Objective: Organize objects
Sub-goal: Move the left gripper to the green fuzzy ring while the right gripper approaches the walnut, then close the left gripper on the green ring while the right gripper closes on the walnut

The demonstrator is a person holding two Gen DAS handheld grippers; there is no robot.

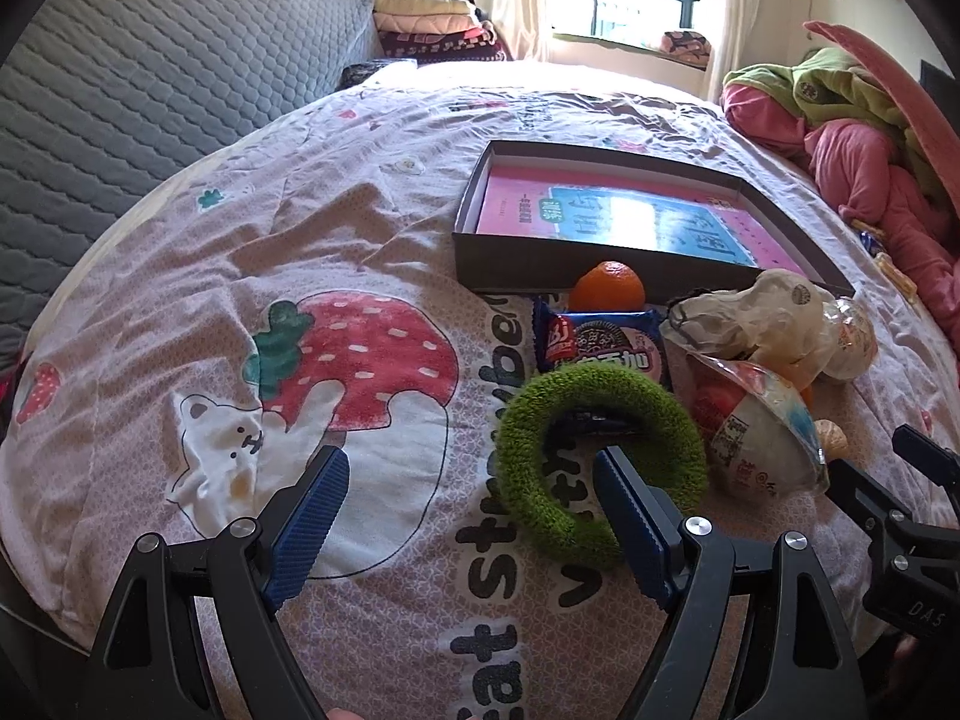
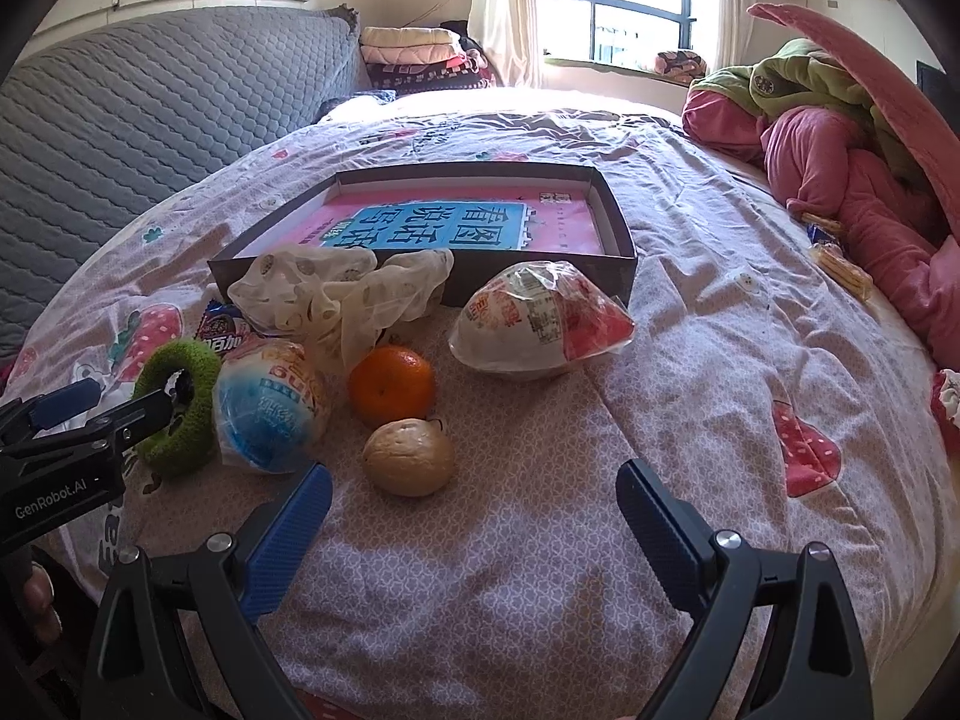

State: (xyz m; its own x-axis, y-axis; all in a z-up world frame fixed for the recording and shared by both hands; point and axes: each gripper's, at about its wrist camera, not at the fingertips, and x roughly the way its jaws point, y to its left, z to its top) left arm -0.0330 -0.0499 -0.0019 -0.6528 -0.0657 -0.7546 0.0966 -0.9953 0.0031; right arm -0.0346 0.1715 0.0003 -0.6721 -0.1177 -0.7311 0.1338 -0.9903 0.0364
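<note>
On the strawberry-print bedspread lies a fuzzy green ring. My left gripper is open, with its right finger poked through the ring's hole and its left finger outside. Behind the ring are a blue cookie packet, an orange, a crumpled plastic bag and two wrapped round snacks. A pale brown walnut-like fruit lies just ahead of my open, empty right gripper. A dark shallow box holds a pink book.
A pile of pink and green clothes fills the bed's right side, with small snack packets beside it. A grey quilted cover rises on the left. Folded blankets and a window stand at the far end.
</note>
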